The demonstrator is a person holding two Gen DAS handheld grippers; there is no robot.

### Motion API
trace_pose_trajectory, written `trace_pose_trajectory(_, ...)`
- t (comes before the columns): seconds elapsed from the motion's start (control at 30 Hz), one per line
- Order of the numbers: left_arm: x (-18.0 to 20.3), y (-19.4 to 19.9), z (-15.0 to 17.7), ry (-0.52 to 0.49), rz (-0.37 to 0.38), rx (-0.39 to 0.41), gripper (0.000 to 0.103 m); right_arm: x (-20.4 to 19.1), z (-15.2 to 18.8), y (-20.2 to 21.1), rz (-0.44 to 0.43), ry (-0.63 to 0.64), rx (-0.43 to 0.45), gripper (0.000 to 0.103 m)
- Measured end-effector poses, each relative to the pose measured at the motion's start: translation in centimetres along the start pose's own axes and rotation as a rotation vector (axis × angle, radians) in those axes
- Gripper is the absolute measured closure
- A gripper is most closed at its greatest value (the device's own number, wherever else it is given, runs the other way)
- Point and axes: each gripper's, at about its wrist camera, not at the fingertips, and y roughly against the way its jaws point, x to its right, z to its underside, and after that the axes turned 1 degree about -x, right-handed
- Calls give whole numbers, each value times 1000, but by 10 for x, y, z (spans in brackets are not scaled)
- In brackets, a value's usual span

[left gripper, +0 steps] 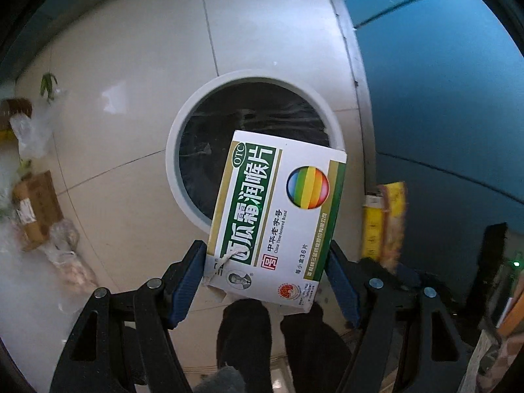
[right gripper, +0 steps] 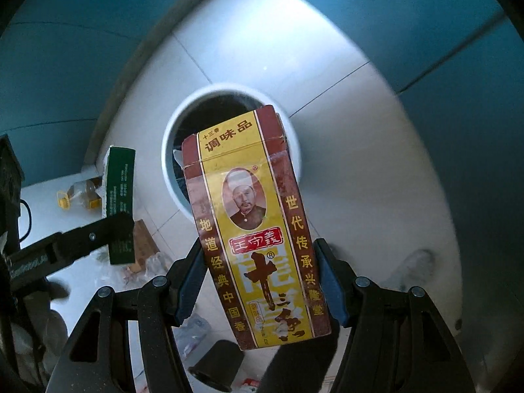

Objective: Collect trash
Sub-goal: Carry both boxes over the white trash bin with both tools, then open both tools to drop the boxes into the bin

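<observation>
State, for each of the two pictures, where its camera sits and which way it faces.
Left wrist: on the left gripper, facing steeply down past the white-and-green box it clamps, at the bin; dark legs below.
Right wrist: on the right gripper, facing down past its yellow-and-red box; dark legs below.
Shared: the bin, the tiled floor, each other's box.

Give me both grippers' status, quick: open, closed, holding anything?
Left gripper: closed on the green-and-white lozenge box, above the white bin.
Right gripper: closed on the yellow-and-red seasoning box.
</observation>
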Motion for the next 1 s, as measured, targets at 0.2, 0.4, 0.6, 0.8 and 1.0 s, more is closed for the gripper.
trace_pose_trajectory(0.2, -25, 12, 4, 53, -63, 55, 7, -12, -28, -38, -14, 90, -51, 3)
trace_pose_trajectory(0.4, -18, 68, 37, 64, -240, 184, 6, -14, -15, -18, 67, 127, -5, 0)
trace_pose_trajectory(0.6, 7, 140, 83, 45, -339, 269, 6, -40, 22, 41, 187, 172, 57, 0)
trace_pose_trajectory(0.8, 28, 209, 138, 8, -356, 352, 6, -54, 71, 139, 214, 201, 135, 0)
trace_pose_trajectory(1.0, 46, 277, 200, -22, -330, 396, 6, -80, 130, 256, 186, 236, 231, 0)
